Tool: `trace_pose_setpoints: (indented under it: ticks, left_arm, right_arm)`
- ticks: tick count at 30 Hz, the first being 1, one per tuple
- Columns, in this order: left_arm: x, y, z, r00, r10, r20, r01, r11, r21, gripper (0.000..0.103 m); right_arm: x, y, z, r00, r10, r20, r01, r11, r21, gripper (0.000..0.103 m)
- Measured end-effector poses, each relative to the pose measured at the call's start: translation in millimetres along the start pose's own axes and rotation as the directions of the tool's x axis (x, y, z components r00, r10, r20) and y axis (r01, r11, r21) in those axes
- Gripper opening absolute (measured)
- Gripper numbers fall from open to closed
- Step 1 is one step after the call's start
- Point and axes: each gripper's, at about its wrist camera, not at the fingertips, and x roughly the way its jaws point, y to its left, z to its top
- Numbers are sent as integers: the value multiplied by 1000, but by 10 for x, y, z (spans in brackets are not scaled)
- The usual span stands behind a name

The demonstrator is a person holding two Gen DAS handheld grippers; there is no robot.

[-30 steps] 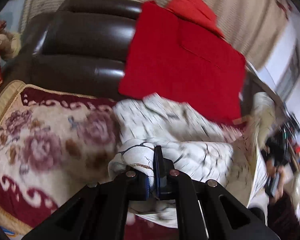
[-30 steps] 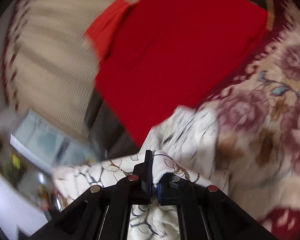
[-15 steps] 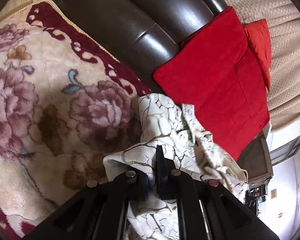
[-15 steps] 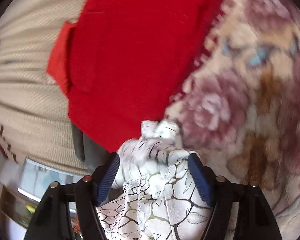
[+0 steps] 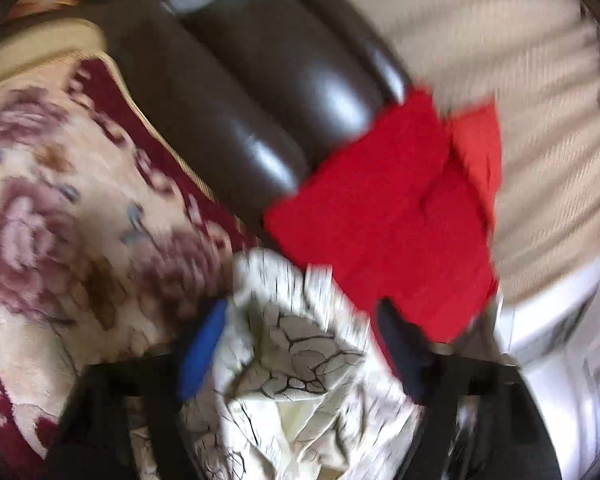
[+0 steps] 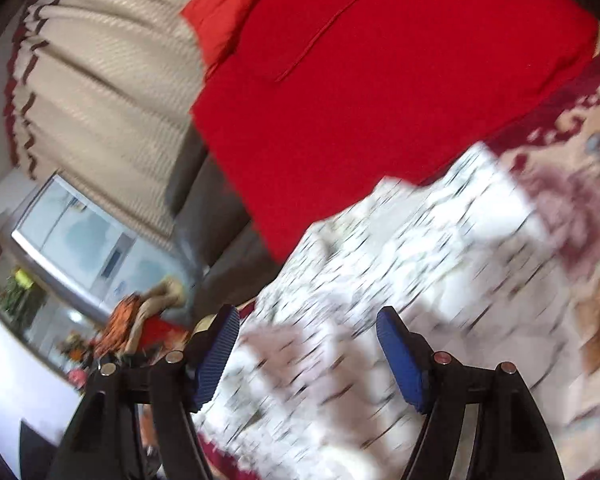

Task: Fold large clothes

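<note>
The cream garment with a dark crackle print [image 5: 284,288] lies bunched on the floral sofa blanket [image 5: 60,220]. In the left wrist view my left gripper [image 5: 300,344] has its blue pads wide apart and its jaws are opening. A hump of the garment sits between them, and neither pad presses on it. In the right wrist view the same garment [image 6: 440,248] spreads out, blurred, below and beyond my right gripper [image 6: 304,348]. That gripper is open with nothing pinched between its fingers.
A red cushion [image 5: 380,220] [image 6: 360,100] leans at the sofa's end just behind the garment. The brown leather backrest [image 5: 252,92] rises behind the blanket. A beige curtain [image 6: 100,92] and a bright window [image 6: 72,236] lie past the sofa arm.
Both grippers were shut on folds of the garment; the right opened first, then the left. The cloth has dropped onto the blanket. Both views have swung and are blurred.
</note>
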Motion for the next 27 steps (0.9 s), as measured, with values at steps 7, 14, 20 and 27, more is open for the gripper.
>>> trace_pose_setpoints:
  ticks: [7,14,20,27]
  left_arm:
    - [-23,-253,-358,967,176,-182,-130,962,241,83]
    - [345,-459,-804,927,218,-305,-123,945,302,90]
    - [541,-474,-665,935,240,-260,-163,944,286,81]
    - [516,-479,-640,917,275,-288,-202,945,258,48]
  right_arm:
    - [7,-68,-240,999,45,-18,-44,997,62,75]
    - [38,-88,-362,999,46,-25,-44,996,75,75]
    - [152,-203,-355,999,23,-33,-20,996,85,75]
    - [324,-338,-325,996,-60,-73,65,995,75,64]
